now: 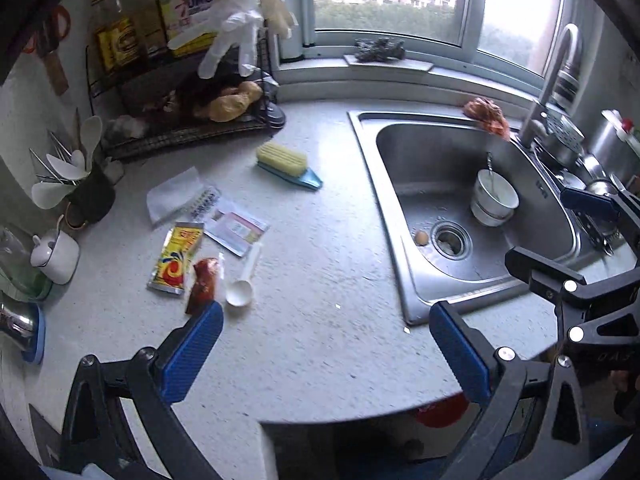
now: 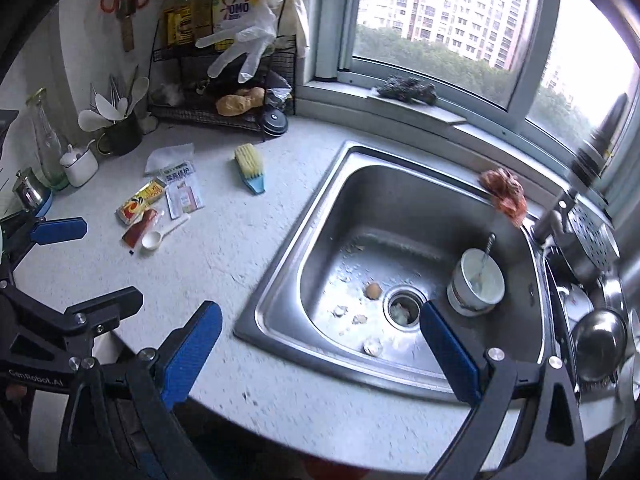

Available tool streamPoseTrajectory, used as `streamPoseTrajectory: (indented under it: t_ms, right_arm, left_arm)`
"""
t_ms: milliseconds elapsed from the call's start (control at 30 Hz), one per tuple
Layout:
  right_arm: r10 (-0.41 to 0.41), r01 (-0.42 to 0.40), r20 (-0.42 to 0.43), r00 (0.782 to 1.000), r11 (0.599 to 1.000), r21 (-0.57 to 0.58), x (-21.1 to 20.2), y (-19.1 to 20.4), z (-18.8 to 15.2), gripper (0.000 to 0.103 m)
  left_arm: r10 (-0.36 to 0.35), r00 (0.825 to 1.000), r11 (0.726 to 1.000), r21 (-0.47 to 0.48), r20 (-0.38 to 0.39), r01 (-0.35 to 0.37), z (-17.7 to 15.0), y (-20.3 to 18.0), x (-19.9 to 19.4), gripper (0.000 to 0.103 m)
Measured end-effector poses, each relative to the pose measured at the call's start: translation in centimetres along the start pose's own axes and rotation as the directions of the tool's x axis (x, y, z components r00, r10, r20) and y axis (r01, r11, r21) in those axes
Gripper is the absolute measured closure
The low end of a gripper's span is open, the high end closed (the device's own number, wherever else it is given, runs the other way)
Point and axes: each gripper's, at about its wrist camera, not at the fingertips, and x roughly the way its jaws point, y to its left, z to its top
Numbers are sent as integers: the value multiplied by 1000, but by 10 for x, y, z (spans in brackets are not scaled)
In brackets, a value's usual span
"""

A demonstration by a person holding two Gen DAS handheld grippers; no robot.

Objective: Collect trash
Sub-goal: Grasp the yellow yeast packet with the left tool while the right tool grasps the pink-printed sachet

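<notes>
The left gripper (image 1: 326,344) and right gripper (image 2: 320,344) hang wide and empty over the speckled white counter (image 1: 320,248) near its curved front edge. Crumpled wrappers (image 1: 176,258) lie at ten o'clock; the steel sink (image 2: 280,280) sits at two o'clock.

The left gripper (image 1: 326,354) hangs over the pale counter (image 1: 312,264) with its blue pads wide apart and nothing between them; beyond its left pad lie a yellow packet (image 1: 176,258), a brown sachet (image 1: 204,286) touching it, a white plastic spoon (image 1: 242,282) and some paper leaflets (image 1: 236,226); a yellow scrubbing brush (image 1: 286,164) sits further back; the steel sink (image 1: 400,200) holds a white bowl (image 1: 494,200) with a spoon in it and a small brown scrap (image 1: 421,237) beside the drain; the right gripper (image 1: 568,232) shows at the right edge, also spread open.
</notes>
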Motion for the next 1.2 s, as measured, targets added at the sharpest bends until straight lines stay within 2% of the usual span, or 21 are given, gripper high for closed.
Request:
streamPoseTrajectory:
  t_ms: [233, 367, 533, 800, 1067, 1200]
  right_arm:
    - [58, -59, -14, 998, 995, -80, 51, 47, 67, 4]
    - [83, -87, -47, 995, 991, -104, 79, 68, 82, 4]
    - [106, -119, -117, 987, 986, -115, 115, 94, 96, 4]
    - [94, -125, -216, 972, 983, -136, 163, 117, 104, 4]
    - [66, -106, -274, 960, 985, -135, 188, 124, 107, 4]
    - [51, -94, -289, 956, 986, -138, 192, 122, 107, 4]
  left_arm:
    - [60, 998, 997, -48, -32, -61, 34, 83, 30, 1]
    - [82, 993, 995, -56, -80, -86, 43, 121, 52, 1]
    - [76, 985, 994, -62, -152, -86, 45, 156, 81, 1]
    - [52, 966, 995, -65, -255, -71, 39, 187, 129, 1]
    - [11, 954, 997, -73, -298, -34, 35, 198, 162, 1]
    - [-8, 948, 997, -81, -318, -19, 35, 198, 173, 12]
